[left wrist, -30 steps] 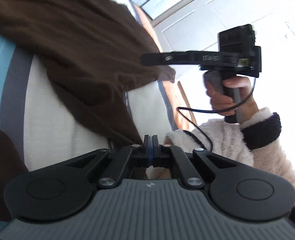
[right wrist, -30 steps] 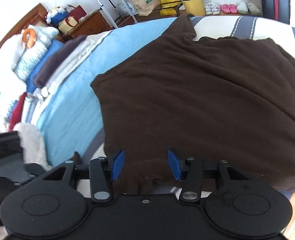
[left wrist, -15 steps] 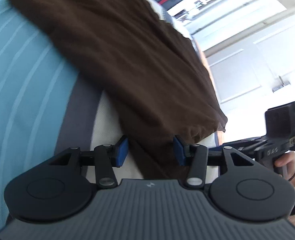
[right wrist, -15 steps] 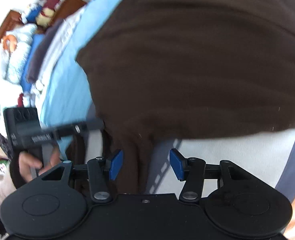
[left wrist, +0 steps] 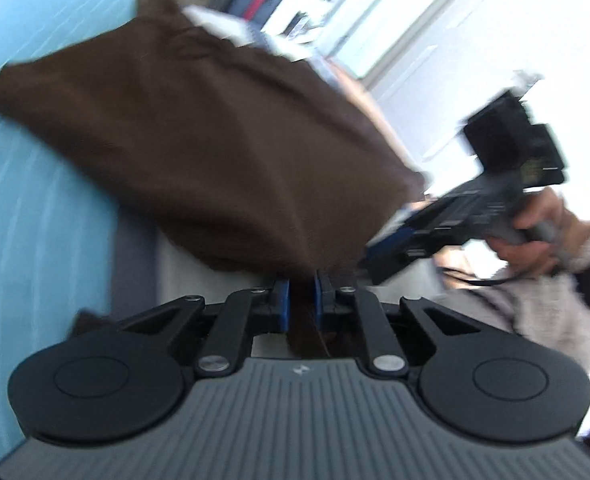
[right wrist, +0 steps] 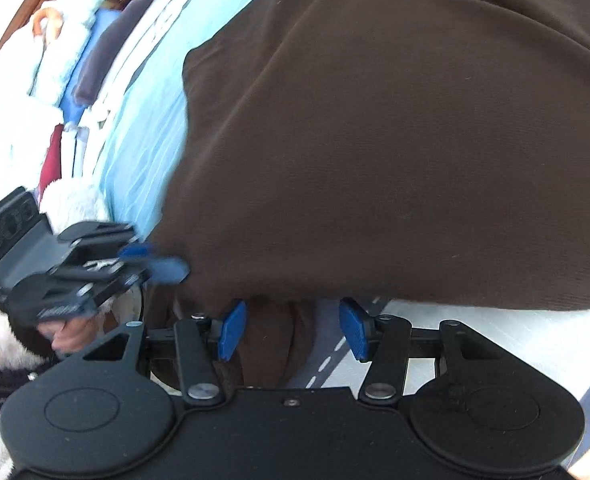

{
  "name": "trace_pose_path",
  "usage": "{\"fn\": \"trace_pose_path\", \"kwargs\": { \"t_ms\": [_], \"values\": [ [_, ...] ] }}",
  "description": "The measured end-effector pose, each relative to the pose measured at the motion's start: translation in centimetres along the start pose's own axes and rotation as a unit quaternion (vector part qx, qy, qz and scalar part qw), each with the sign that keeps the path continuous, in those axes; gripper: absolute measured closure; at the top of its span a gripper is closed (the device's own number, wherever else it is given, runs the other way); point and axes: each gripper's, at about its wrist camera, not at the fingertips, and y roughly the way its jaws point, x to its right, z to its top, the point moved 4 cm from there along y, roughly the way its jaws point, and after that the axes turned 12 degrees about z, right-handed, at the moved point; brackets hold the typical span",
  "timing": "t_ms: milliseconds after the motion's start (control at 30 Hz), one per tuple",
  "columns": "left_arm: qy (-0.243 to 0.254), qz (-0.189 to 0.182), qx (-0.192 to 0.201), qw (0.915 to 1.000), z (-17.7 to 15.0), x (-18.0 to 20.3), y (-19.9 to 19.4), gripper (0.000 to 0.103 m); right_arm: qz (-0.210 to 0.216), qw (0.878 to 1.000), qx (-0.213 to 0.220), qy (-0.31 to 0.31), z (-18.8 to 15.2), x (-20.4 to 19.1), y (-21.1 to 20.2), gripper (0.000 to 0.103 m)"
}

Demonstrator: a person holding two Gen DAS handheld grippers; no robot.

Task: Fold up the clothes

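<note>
The brown garment (right wrist: 395, 152) lies spread across the bed (left wrist: 35, 220), filling most of the right wrist view and the upper centre of the left wrist view. It rests partly on the blue sheet and partly on the pale cover near the bed's edge. No crisp fold line shows; the cloth looks laid out and rumpled, with one narrow strip trailing off its lower edge towards both cameras.

The left tongs (left wrist: 301, 300) have just been closing, and a strip of brown cloth sits between their blue pads. They appear to pinch it at the garment's lower edge, lower centre of the frame, though blur keeps the contact from being certain.

The right tongs (right wrist: 293, 330) stand released, pads well apart, with the brown strip lying between them but touched by neither pad. In the left wrist view they sit at the right, close beside the garment's corner.

Assessment: the task stands at an early stage. One corner seems secured, the second is not yet gripped, and no fold has been made. Remaining work, as judged: grip with the right tongs, lift, fold over, and flatten.

Folded piles (right wrist: 95, 52) sit at the upper left of the right wrist view.
</note>
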Motion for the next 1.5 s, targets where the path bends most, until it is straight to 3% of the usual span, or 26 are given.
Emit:
{"fn": "trace_pose_path", "kwargs": {
  "t_ms": [100,200,233,267,367,467,533,633,767,900,1000,1067,1100,1167,1200,1233,1367,1500],
  "values": [
    [-0.001,-0.004,0.001,1.0000,0.0,0.2,0.4,0.094,-0.003,1.000,-0.024,-0.009,-0.2,-0.3,0.9,0.046],
    [0.012,-0.011,0.005,0.9999,-0.3,0.4,0.3,0.083,0.010,0.998,-0.060,-0.029,-0.7,-1.2,2.1,0.047],
    [0.017,-0.009,0.006,0.9998,-0.3,0.6,0.3,0.080,0.016,0.996,-0.076,-0.037,-0.9,-1.5,2.7,0.060],
    [0.022,-0.006,0.006,0.9997,-0.5,0.6,0.3,0.079,0.014,0.995,-0.091,-0.048,-1.1,-1.9,3.3,0.084],
    [0.035,0.001,0.012,0.9993,-0.8,0.5,-0.1,0.079,0.002,0.990,-0.109,-0.090,-1.2,-3.3,4.0,0.087],
    [0.046,-0.009,0.026,0.9986,-0.5,0.7,-0.9,0.074,0.050,0.986,-0.044,-0.153,-0.6,-5.8,0.8,0.087],
    [0.051,-0.022,0.043,0.9976,-0.2,0.9,-1.7,0.061,0.069,0.980,0.022,-0.185,-0.1,-7.5,-2.1,0.087],
    [0.056,-0.062,0.043,0.9956,0.3,1.3,-2.1,0.058,0.076,0.978,0.083,-0.176,0.4,-7.4,-4.8,0.087],
    [0.057,-0.114,0.020,0.9917,0.1,1.9,-2.5,0.057,0.056,0.984,0.095,-0.140,1.3,-6.0,-5.0,0.087],
    [0.074,-0.140,0.006,0.9874,-0.7,2.6,-2.7,0.047,0.051,0.987,0.101,-0.115,2.1,-4.3,-5.9,0.087],
    [0.082,-0.141,-0.015,0.9865,-1.9,3.3,-2.1,0.036,0.068,0.983,0.120,-0.118,2.5,-4.7,-5.8,0.087],
    [0.093,-0.120,-0.024,0.9880,-2.5,3.7,-1.0,0.032,0.073,0.982,0.129,-0.117,2.8,-5.0,-4.9,0.087],
    [0.100,-0.107,-0.028,0.9889,-2.8,3.8,-0.5,0.033,0.071,0.982,0.130,-0.116,2.9,-4.8,-4.7,0.087],
    [0.119,-0.094,-0.031,0.9879,-3.1,4.2,-0.2,0.051,0.054,0.984,0.128,-0.110,3.2,-4.6,-4.4,0.087],
    [0.131,-0.092,-0.032,0.9866,-3.1,4.4,-0.3,0.088,0.046,0.985,0.127,-0.105,3.3,-4.4,-4.2,0.087],
    [0.137,-0.094,-0.033,0.9856,-3.1,4.5,-0.5,0.098,0.040,0.986,0.128,-0.096,3.4,-4.0,-4.1,0.087],
    [0.105,-0.146,-0.006,0.9837,-0.9,4.4,-2.8,0.098,0.024,0.988,0.132,-0.071,3.7,-2.9,-3.8,0.087],
    [0.086,-0.191,0.033,0.9773,3.8,4.1,-5.5,0.098,0.035,0.986,0.160,-0.029,3.8,-1.0,-4.9,0.083]
  ]
}}
